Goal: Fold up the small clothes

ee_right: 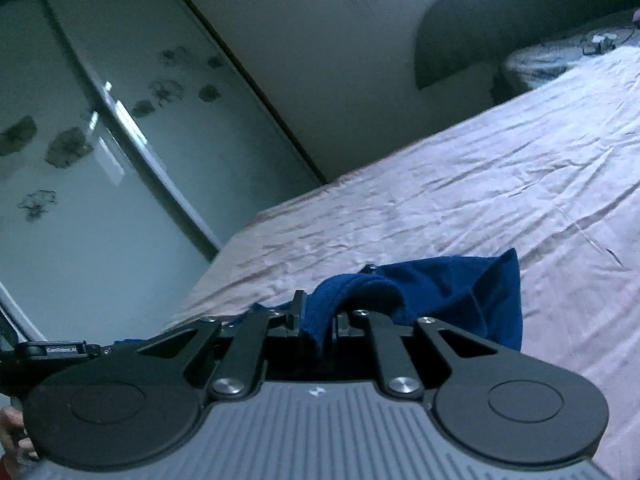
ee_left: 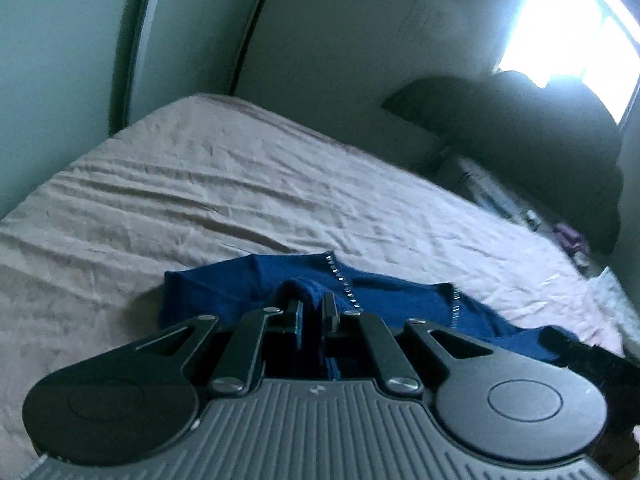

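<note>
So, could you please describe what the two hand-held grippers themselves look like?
The left hand-held gripper and right hand-held gripper look identical: black linkage arms with silver screw heads, two round black discs, and a grey ribbed body bearing a small white logo. No cables or sleeves are visible.

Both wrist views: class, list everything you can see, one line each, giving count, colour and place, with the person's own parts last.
garment: one, dark blue, on the bed's near part, pinched by both grippers
bed sheet: one, pale pink, creased, covering the bed
wardrobe doors: two panels shown, pale green with flower prints, beside the bed
window: one, bright white, upper right
left gripper: one, black, shut on garment
right gripper: one, black, shut on garment
</note>
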Tool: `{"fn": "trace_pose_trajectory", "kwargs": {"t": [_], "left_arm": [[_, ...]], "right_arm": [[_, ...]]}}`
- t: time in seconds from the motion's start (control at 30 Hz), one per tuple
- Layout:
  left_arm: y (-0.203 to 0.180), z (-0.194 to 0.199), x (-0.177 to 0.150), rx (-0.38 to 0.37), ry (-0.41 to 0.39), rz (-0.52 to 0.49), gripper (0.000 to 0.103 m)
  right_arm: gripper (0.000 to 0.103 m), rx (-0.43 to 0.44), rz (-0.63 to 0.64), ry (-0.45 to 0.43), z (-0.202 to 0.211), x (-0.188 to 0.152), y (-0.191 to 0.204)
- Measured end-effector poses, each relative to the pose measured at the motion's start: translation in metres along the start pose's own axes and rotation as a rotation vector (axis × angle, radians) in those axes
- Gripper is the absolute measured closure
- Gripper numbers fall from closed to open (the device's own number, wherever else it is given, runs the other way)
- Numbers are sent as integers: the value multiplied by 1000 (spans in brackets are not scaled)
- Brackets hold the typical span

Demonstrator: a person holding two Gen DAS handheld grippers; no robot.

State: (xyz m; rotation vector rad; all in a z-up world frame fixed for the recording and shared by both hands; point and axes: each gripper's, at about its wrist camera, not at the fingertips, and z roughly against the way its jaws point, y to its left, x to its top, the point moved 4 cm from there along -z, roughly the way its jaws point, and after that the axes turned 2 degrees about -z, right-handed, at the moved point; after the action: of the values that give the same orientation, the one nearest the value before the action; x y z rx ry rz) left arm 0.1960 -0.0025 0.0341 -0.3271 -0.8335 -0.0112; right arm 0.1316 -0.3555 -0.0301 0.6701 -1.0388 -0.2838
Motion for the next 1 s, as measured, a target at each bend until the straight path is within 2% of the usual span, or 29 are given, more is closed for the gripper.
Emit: {"fn": "trace_pose_trajectory", "kwargs": {"t": [0.1,0.13,0.17,0.23,0.3,0.4,0.43,0.47,0.5,0.53,0.57,0.63,0.7,0.77,0.83,0.93,1.0], "left_arm": [[7,-31,0,11,61,16,94],[10,-42,0,17,86,20,91],[13,-49,-1,28,100,28,81],[23,-61,-3,35,127,62,79],[31,-63,-3,20,125,108,75],[42,-54,1,5,85,162,58],[45,-50,4,20,62,174,47],[49,-45,6,33,40,185,34],[53,-41,8,44,18,197,30],[59,-35,10,61,-5,218,26],[63,-31,11,75,-19,233,26],[67,-24,13,84,-30,235,26],[67,-17,12,106,-36,209,26],[63,-12,8,125,-34,151,26],[54,-9,3,133,-31,81,26],[36,-6,-3,111,-27,-33,26],[15,-6,-9,74,-18,-162,26]], "right_arm": [[92,-34,-37,44,-27,1,-16],[92,-54,-55,68,-37,0,-22],[90,-71,-69,90,-45,-1,-27],[89,-112,-92,131,-58,-5,-38],[88,-107,-103,144,-62,-7,-41],[83,-88,-121,149,-62,-2,-43],[80,-78,-143,146,-61,-1,-44],[74,-69,-162,146,-61,2,-46],[69,-57,-180,147,-61,3,-48],[52,-40,-199,142,-59,5,-49],[30,-24,-215,131,-58,7,-50],[6,-11,-230,88,-54,14,-48],[4,6,-230,43,-48,20,-46],[4,57,-282,18,-44,26,-49],[4,49,-344,-4,-38,30,-53],[4,19,-305,25,-35,27,-46],[4,47,-253,75,-36,19,-36]]}}
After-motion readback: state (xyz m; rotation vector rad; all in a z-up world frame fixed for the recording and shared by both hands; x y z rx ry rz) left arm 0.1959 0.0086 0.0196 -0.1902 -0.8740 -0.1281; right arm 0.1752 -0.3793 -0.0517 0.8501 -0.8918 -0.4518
